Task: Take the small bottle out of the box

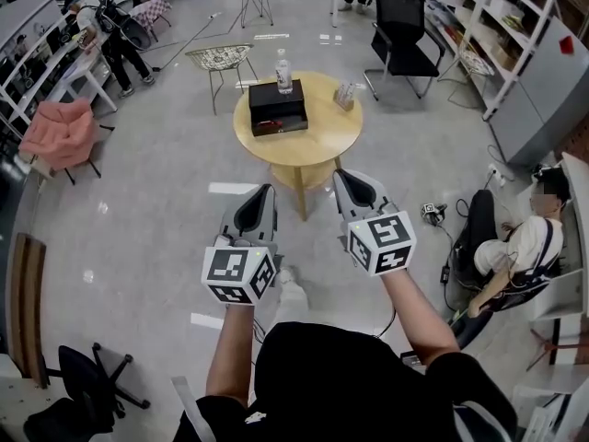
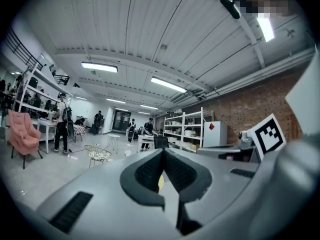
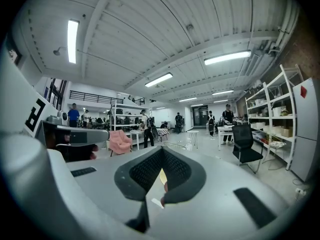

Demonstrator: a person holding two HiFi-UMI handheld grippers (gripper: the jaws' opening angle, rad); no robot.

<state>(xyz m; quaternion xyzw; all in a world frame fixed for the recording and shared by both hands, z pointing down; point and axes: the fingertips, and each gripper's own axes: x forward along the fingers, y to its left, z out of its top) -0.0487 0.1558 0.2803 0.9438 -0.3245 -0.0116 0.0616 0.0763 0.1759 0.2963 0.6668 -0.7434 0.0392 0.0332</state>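
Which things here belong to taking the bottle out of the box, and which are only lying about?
For the job: box; bottle, at the box's far edge; table; left gripper and right gripper, both shut, empty.

Lying about: small clear thing on the table; wire chair; black chair; pink chair.

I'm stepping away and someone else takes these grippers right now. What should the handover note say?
Left gripper: shut, empty.
Right gripper: shut, empty.
Both are held out short of the round table.
The black box sits on the table; the small bottle stands upright at the box's far edge.
Done: nothing yet.
Left: reach the table, grasp the bottle, lift it out.
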